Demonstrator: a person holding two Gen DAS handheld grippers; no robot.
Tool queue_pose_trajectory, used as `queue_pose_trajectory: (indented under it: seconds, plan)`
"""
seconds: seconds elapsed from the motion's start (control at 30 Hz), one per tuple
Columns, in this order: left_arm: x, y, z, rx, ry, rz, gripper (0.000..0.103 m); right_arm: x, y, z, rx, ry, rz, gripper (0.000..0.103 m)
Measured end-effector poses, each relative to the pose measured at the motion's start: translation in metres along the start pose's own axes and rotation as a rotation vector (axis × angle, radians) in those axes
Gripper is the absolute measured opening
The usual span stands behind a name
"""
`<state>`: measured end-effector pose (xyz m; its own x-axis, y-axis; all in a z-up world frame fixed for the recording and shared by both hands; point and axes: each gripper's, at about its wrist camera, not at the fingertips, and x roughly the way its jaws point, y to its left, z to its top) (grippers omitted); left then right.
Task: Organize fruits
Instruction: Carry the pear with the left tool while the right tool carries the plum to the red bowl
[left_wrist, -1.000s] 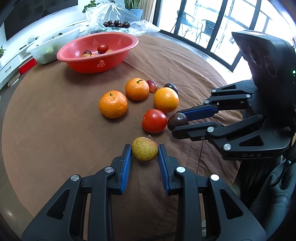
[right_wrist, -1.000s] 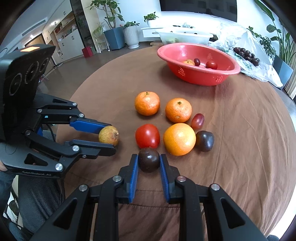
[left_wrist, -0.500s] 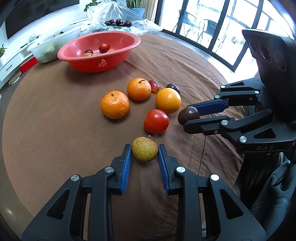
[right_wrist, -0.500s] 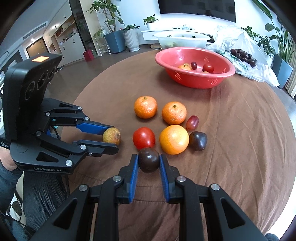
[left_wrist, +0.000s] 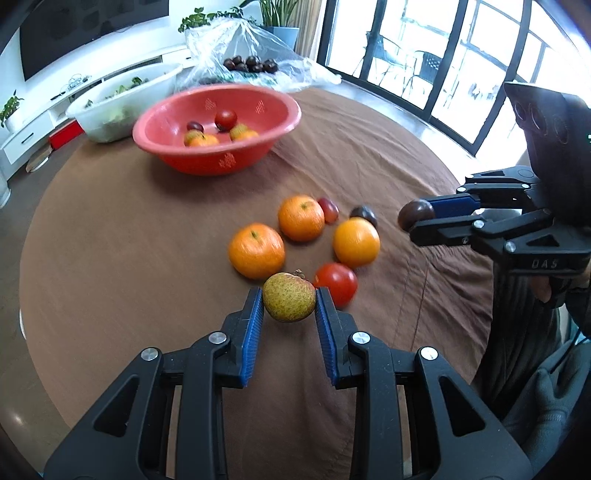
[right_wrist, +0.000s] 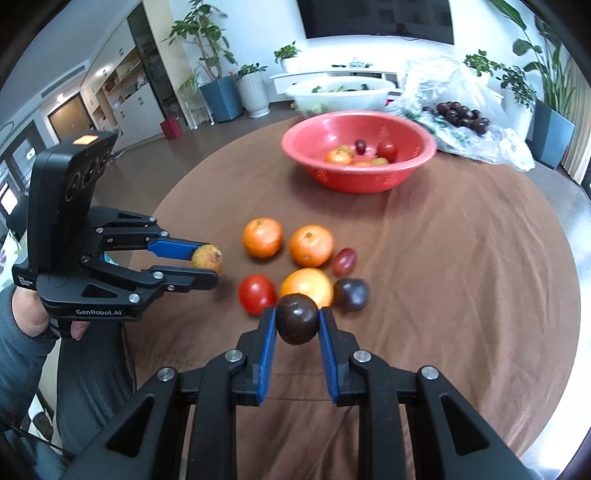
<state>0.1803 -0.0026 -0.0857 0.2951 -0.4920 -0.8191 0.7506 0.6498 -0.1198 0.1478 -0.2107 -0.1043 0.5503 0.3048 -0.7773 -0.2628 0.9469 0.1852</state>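
My left gripper (left_wrist: 289, 308) is shut on a yellow-green speckled fruit (left_wrist: 289, 301) and holds it above the brown tablecloth; the same gripper (right_wrist: 212, 264) and fruit (right_wrist: 207, 257) show at the left of the right wrist view. My right gripper (right_wrist: 297, 325) is shut on a dark plum (right_wrist: 297, 318), also lifted; it appears at the right of the left wrist view (left_wrist: 417, 221). On the cloth lie three oranges (left_wrist: 256, 250), a red tomato (left_wrist: 336, 282), a red grape (left_wrist: 328, 209) and another dark plum (right_wrist: 351, 293). A red bowl (left_wrist: 258, 110) with several fruits stands farther back.
Behind the red bowl are a white tub (left_wrist: 122, 99) of greens and a clear plastic bag (right_wrist: 461, 107) with dark fruits. The round table's edge (right_wrist: 580, 295) curves close on the right. A person's hand (right_wrist: 33, 321) and sleeve hold the left gripper.
Both grippers have risen from the cloth with their fruits still clamped, and moved forward over the table. The loose fruits on the cloth have not shifted.
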Motion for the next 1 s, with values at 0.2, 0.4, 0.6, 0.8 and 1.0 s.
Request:
queue_pose_trajectory:
  seconds: [0.2,0.4,0.6,0.8,1.0]
  plan:
    - [-0.012,0.013,0.036,-0.005,-0.054,0.041,0.027,-0.017,-0.033,0.025,0.028,-0.051,-0.048,0.025]
    - [-0.014,0.034,0.088,-0.005,-0.092,0.087,0.027,-0.027,-0.053,0.071,0.002,-0.111,-0.084,0.025]
    - [0.005,0.057,0.140,-0.011,-0.096,0.130,0.027,-0.002,-0.059,0.125,-0.036,-0.116,-0.084,0.025]
    - [0.037,0.081,0.170,-0.036,-0.082,0.135,0.027,0.044,-0.070,0.160,-0.055,-0.073,-0.084,0.025]
    - [0.074,0.095,0.182,-0.057,-0.054,0.118,0.027,0.083,-0.075,0.174,-0.073,-0.016,-0.089,0.025]
